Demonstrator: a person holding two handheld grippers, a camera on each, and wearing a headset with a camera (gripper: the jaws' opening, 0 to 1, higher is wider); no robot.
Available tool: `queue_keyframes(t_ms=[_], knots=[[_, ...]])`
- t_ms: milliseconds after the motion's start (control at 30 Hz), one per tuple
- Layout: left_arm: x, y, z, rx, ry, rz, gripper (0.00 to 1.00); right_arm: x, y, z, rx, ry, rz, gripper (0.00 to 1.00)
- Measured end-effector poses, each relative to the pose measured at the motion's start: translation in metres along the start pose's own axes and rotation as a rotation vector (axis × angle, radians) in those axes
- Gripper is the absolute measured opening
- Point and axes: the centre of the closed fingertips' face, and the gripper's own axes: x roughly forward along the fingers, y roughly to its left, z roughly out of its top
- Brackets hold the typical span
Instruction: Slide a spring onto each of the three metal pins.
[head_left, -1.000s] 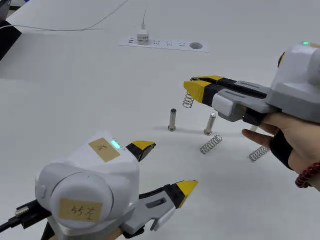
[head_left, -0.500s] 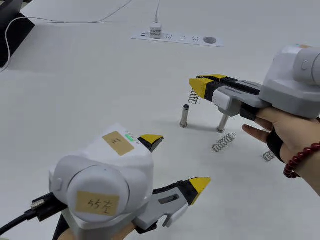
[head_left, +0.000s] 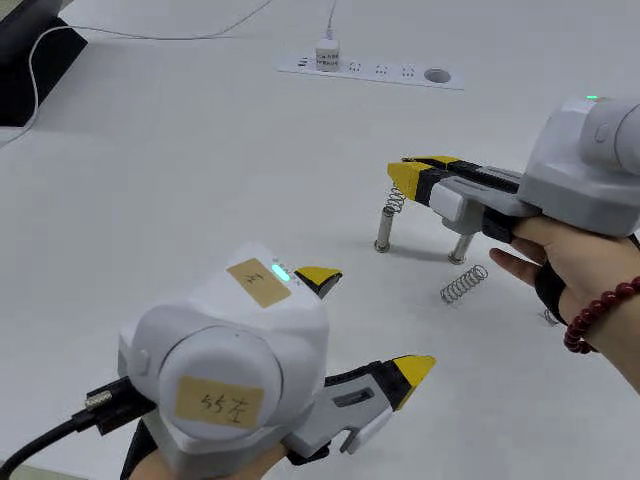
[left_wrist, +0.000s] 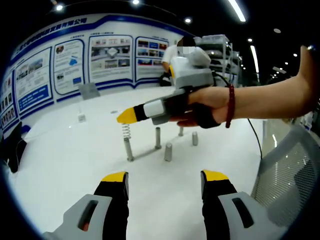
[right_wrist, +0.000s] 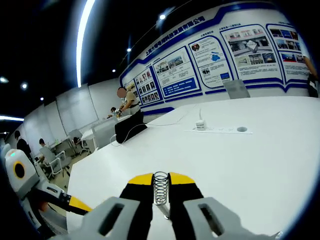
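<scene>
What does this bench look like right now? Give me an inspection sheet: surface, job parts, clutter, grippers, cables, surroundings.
Surface: white workbench, plain.
Job's things: first pin and second pin upright; held spring at the first pin's top; loose spring lying flat.
Clutter: dark object at the far corner.
Grippers: right gripper shut on the held spring; left gripper open, holding nothing.
Cables: power strip with plugged adapter; thin cable across the far bench; lead from the left gripper.
Surroundings: wall boards, person at another desk.

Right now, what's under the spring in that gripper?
An upright pin stands under the spring held by the right gripper. The spring hides whether the pin's tip is inside it.
</scene>
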Motion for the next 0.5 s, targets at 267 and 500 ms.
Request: queue_keyframes(t_ms=[267,500], knots=[[0.0,0.0,-0.001,-0.003,0.005,0.001,0.59,0.001,0.005,-0.001,-0.021,0.005,0.008,0.12],[-0.001,0.001,0.0,-0.003,0.003,0.004,0.59,0.001,0.012,-0.004,-0.097,0.015,0.022,0.12]])
